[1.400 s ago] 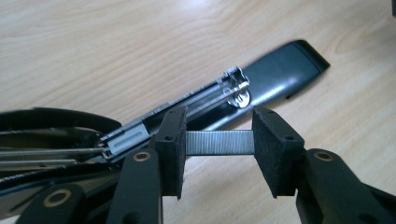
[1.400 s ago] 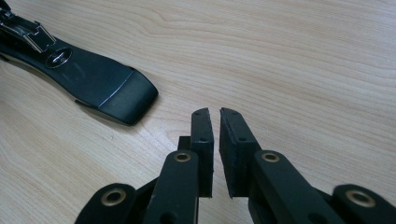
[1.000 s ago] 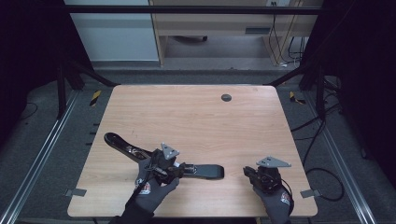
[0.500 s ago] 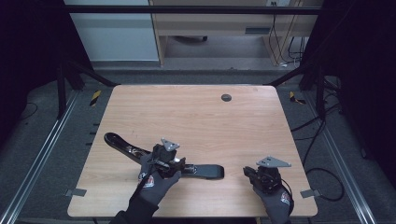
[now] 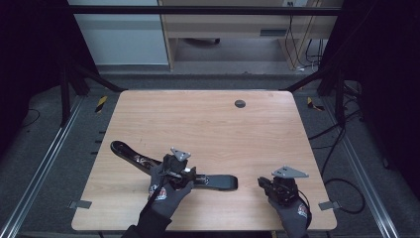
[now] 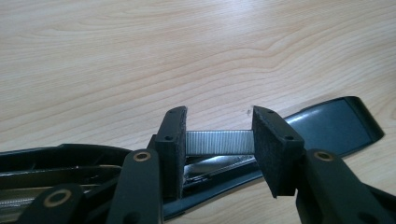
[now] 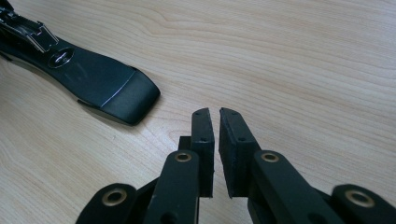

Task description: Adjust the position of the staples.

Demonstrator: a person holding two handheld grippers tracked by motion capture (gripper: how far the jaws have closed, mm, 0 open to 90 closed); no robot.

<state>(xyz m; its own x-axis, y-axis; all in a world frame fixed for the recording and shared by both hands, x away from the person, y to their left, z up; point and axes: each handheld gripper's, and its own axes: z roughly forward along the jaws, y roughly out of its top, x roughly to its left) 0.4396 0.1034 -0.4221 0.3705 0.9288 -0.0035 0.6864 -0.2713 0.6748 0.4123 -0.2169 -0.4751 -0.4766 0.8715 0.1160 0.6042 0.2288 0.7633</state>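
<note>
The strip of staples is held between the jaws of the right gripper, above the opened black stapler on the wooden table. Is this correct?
Not quite. The left gripper holds the strip of staples, as the left gripper view shows, above the opened black stapler on the wooden table. The right gripper holds nothing, its jaws nearly closed.

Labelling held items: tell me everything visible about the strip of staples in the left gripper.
The strip of staples is a short, flat silver bar with fine ridges across its face, metal by the look of it. It lies level between the two pads of the left gripper, which press on its ends. It sits just above the opened black stapler, over the shiny channel inside; whether it touches that channel cannot be told. In the high view this spot is near the table's front edge, left of centre.
</note>
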